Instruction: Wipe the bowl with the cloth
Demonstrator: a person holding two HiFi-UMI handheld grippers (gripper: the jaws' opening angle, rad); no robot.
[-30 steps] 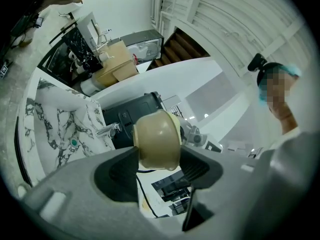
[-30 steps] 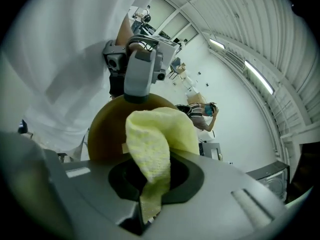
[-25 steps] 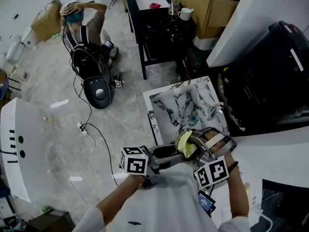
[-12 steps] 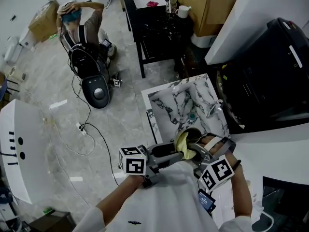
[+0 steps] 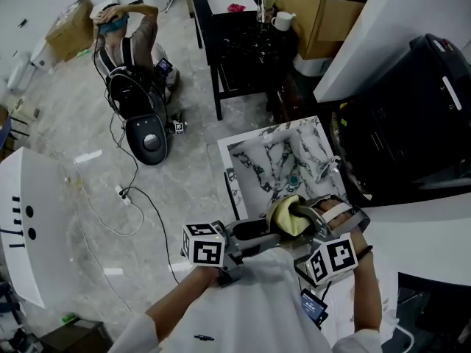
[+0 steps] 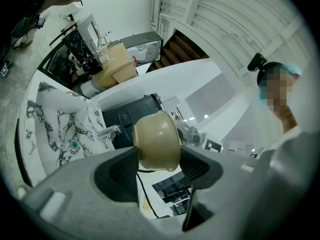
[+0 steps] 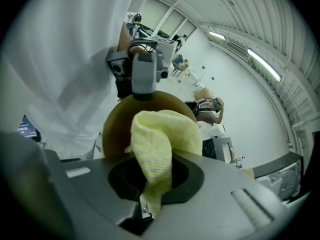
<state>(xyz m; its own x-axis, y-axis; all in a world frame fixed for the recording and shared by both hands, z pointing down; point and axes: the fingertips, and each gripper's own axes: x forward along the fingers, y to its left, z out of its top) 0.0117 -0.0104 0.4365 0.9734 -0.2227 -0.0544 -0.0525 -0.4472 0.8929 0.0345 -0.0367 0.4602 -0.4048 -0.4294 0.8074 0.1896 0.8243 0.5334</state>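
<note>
Left gripper (image 6: 159, 156): fingers clenched on the outer wall of the tan bowl (image 6: 156, 139), one on each side. The bowl is held off any surface with its base towards this gripper's camera.

Right gripper (image 7: 152, 176): fingers clamped on the yellow cloth (image 7: 157, 139). The bunched end of the cloth reaches into the bowl's brown mouth.

Position: in the head view both grippers meet in front of the person's chest, just at the near edge of the marbled sink (image 5: 257, 160). The cloth and the right gripper cover most of the bowl there.

Surroundings: a faucet (image 5: 329, 168) stands at the sink's right side, and a large black appliance (image 5: 412, 123) is beside it. Beyond the sink, a black table (image 5: 243, 50) carries a white mug (image 5: 281, 20), with a cardboard box (image 5: 316, 9) next to it. A person (image 5: 125, 43) sits on the floor well apart, and a cable (image 5: 140, 204) trails across the floor.
</note>
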